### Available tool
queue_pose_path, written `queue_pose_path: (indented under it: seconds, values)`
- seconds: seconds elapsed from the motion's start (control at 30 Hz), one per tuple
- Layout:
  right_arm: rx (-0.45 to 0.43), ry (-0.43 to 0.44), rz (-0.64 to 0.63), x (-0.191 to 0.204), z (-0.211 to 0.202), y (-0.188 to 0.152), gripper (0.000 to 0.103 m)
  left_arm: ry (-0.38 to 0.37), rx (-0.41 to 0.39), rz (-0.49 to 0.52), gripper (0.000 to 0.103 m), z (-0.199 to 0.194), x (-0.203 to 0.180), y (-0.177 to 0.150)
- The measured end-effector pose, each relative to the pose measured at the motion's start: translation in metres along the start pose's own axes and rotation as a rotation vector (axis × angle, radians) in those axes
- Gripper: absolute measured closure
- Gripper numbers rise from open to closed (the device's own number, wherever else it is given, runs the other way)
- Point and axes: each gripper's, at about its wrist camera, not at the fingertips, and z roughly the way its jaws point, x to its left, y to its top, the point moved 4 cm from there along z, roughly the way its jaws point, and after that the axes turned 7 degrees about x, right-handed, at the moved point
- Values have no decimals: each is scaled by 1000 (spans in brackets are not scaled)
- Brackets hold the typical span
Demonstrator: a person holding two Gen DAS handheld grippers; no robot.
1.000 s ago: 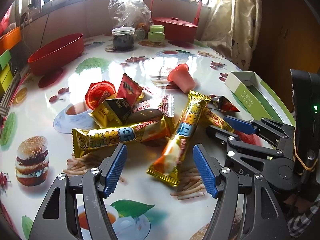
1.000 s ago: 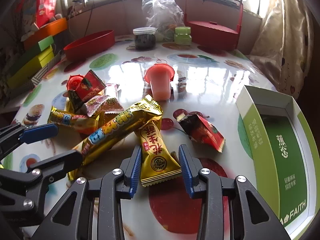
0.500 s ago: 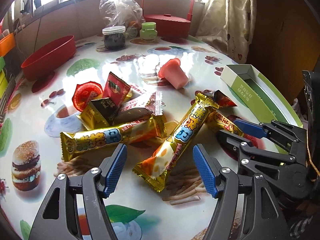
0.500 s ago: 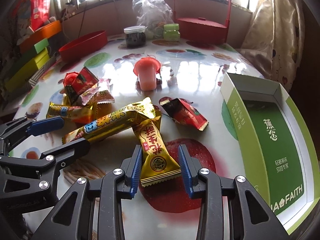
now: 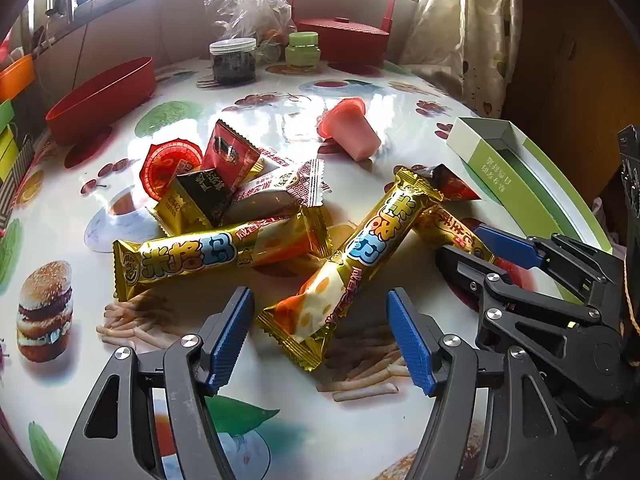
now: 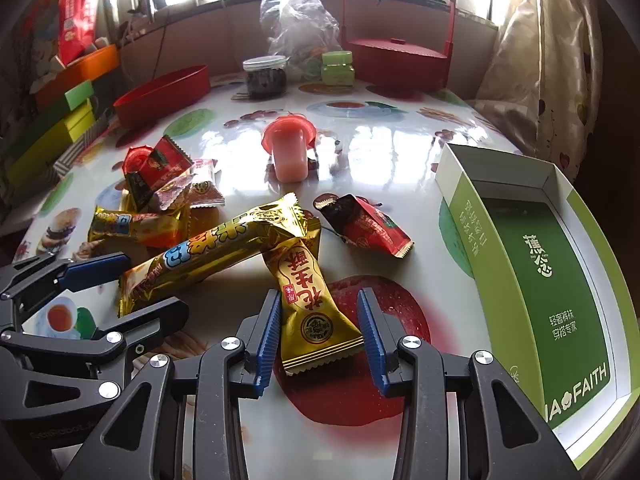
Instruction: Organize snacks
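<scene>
A heap of snacks lies on the printed table. My right gripper [image 6: 319,312] is shut on the near end of a short gold packet with red characters [image 6: 308,300], whose far end sits under a long gold bar [image 6: 216,248]. My left gripper [image 5: 320,320] is open, its blue pads apart on either side of that bar's near end [image 5: 320,308] without touching it. A second long gold bar [image 5: 216,256] lies to the left. Small red, black and white packets [image 5: 224,184] pile behind it. A dark red packet [image 6: 368,228] lies alone near the open green box [image 6: 540,280].
A pink jelly cup [image 6: 290,152] lies on its side at mid-table. A red oval bowl [image 5: 104,96], two jars [image 5: 234,60], a clear plastic bag [image 5: 248,4] and a red handled basket [image 6: 396,60] stand at the back. Coloured boxes [image 6: 60,120] stack at the left edge.
The right gripper has shifted slightly, with the short gold packet staying between its pads. The long gold bar on top has swung so its near end lies more between the left fingers.
</scene>
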Motion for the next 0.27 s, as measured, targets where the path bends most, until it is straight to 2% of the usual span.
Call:
queue_pose_path:
  seconds: [0.27]
  values:
    - [-1,-2,1,1,0,0,66,5,-1,0,34,-1,1,-2]
